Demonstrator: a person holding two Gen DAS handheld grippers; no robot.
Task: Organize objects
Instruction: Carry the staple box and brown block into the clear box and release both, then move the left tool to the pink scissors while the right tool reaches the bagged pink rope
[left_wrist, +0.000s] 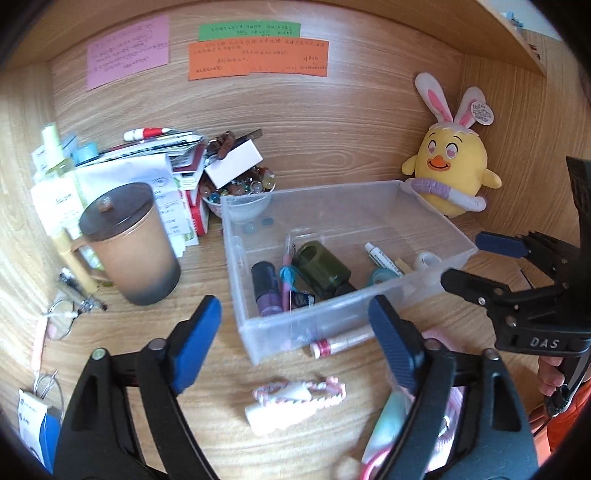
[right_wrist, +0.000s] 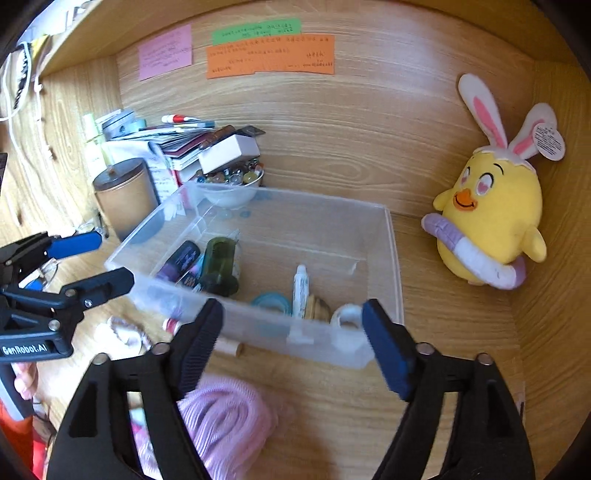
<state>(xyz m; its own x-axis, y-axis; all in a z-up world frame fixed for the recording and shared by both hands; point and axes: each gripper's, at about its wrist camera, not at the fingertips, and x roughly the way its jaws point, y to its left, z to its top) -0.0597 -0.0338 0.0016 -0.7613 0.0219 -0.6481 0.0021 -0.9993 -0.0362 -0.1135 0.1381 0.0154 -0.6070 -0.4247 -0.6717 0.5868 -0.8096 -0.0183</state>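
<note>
Released and empty, both grippers' jaws hover before the clear bin (left_wrist: 332, 321): only the left gripper (left_wrist: 295, 343) view shows a braided cord (left_wrist: 295, 393), only the right gripper (right_wrist: 293, 341) view purple yarn (right_wrist: 225, 421).

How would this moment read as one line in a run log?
left hand-held gripper: open, empty | right hand-held gripper: open, empty | clear bin: partly filled | pink cloth: outside bin

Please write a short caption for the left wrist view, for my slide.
Both grippers, left and right, open above a clear bin of small items on a cluttered wooden desk.
</note>
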